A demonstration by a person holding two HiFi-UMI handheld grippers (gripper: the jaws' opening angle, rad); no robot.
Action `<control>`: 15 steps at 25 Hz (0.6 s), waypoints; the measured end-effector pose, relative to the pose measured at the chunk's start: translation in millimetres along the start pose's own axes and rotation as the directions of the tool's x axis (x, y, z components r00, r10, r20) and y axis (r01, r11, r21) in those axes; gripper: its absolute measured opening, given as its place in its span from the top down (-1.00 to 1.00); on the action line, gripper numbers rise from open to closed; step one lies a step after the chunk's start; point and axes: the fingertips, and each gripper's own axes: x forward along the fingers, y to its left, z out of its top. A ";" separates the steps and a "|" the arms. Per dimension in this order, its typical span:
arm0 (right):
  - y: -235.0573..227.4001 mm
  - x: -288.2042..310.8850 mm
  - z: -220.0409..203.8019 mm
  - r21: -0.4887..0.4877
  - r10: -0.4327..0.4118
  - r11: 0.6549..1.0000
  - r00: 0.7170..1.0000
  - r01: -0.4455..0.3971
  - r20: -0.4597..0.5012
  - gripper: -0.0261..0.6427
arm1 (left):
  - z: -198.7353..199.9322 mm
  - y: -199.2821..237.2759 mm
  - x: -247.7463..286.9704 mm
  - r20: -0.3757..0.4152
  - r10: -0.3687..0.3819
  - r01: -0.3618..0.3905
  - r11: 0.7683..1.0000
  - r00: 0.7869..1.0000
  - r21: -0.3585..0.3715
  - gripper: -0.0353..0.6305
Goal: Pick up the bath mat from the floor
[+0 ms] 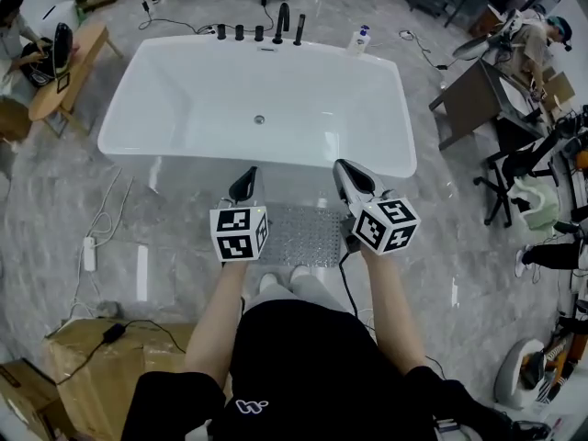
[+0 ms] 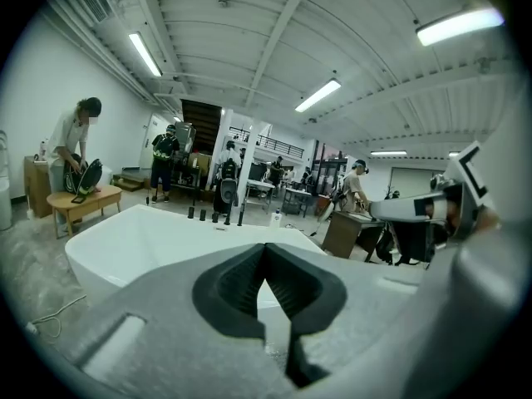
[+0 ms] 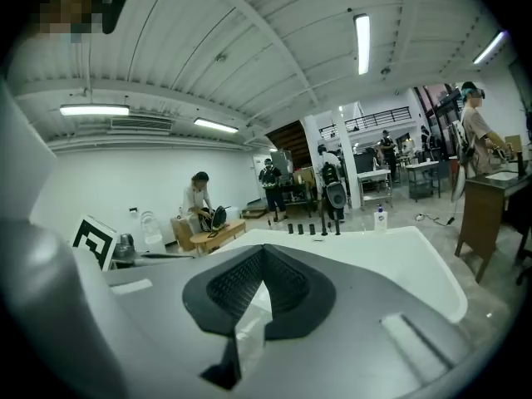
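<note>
Head view: clear bumpy plastic bath mat (image 1: 299, 235) lies flat on grey marbled floor (image 1: 175, 214), below and between both tools, just in front of white oval bathtub (image 1: 257, 108). Left gripper (image 1: 245, 182) sits over mat's left edge, right gripper (image 1: 349, 177) over its right edge. Both look to be up off it.

Left gripper view: left gripper (image 2: 266, 252) jaws pressed together, nothing pinched. Tub (image 2: 141, 239) straight ahead past tips.

Right gripper view: same deal, right gripper (image 3: 264, 252) closed up and empty. Tub (image 3: 391, 252) ahead, row of black taps (image 3: 314, 229) on its far rim.
</note>
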 end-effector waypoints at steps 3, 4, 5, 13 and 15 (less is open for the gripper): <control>-23.7 -9.6 -9.6 0.053 -0.046 0.998 0.999 0.046 -0.006 0.90 | -8.5 -7.2 5.3 -0.030 0.001 -0.001 1.000 1.000 0.006 0.89; -29.8 -13.4 -11.8 0.069 -0.054 0.996 0.999 0.054 -0.006 0.90 | -12.0 -10.2 6.2 -0.040 0.001 -0.001 1.000 0.999 0.005 0.89; -35.5 -17.2 -12.7 0.077 -0.059 0.995 0.998 0.059 -0.004 0.90 | -14.6 -14.0 8.0 -0.050 0.002 -0.002 1.000 0.999 0.005 0.89; -90.1 -40.6 0.1 0.110 -0.074 0.991 0.997 0.072 0.011 0.90 | -18.4 -64.7 37.8 -0.087 -0.013 0.015 1.000 0.996 0.022 0.89; -96.2 -43.2 -1.6 0.103 -0.069 0.992 0.998 0.068 0.009 0.90 | -21.2 -71.2 41.4 -0.093 -0.010 0.012 1.000 0.996 0.023 0.89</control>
